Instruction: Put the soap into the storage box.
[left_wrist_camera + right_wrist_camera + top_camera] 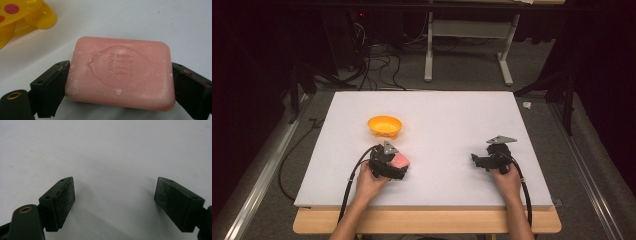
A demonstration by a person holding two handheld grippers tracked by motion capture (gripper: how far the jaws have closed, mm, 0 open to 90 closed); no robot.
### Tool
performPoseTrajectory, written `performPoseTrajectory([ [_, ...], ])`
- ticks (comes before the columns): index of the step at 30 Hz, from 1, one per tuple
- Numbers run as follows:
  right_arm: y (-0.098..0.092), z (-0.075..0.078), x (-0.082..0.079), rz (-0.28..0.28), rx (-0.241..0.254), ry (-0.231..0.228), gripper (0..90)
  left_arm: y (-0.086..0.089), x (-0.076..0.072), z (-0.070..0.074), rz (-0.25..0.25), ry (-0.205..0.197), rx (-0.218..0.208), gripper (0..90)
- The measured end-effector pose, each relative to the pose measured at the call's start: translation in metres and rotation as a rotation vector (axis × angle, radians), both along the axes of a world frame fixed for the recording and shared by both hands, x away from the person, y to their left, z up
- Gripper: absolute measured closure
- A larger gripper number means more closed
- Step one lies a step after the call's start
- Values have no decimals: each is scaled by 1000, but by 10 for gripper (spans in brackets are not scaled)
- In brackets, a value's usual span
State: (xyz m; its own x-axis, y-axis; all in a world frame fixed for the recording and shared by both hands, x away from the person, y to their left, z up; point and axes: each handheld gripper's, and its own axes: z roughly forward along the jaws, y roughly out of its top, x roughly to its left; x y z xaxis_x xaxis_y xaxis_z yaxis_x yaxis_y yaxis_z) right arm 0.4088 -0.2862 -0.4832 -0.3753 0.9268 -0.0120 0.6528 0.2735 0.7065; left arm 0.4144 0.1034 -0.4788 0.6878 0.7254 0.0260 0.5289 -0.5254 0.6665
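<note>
Clamping a pink rectangular soap bar (120, 72), the left tool (396, 164) sits near a yellow plastic dish (384, 126); right tool (113, 202) gapes apart over the white desk (452, 120).

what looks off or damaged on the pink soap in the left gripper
The pink soap bar, held between the left gripper's jaws, is flecked with whitish crumbs and small nicks around its stamped emblem. Otherwise it looks whole and sits level.

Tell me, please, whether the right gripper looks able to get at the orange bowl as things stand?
Probably yes. The right gripper is open and holds nothing, and bare white table lies between it and the orange bowl. The left gripper, shut on the pink soap, sits nearer the person than that path.
</note>
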Motion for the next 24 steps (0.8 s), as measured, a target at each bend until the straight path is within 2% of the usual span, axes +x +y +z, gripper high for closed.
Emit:
performPoseTrajectory([
  [17,0,0,0,-1,1,1,172,2,-1,0,3,13,-12,136],
  [24,0,0,0,-1,1,1,172,1,-3,0,27,1,-11,136],
])
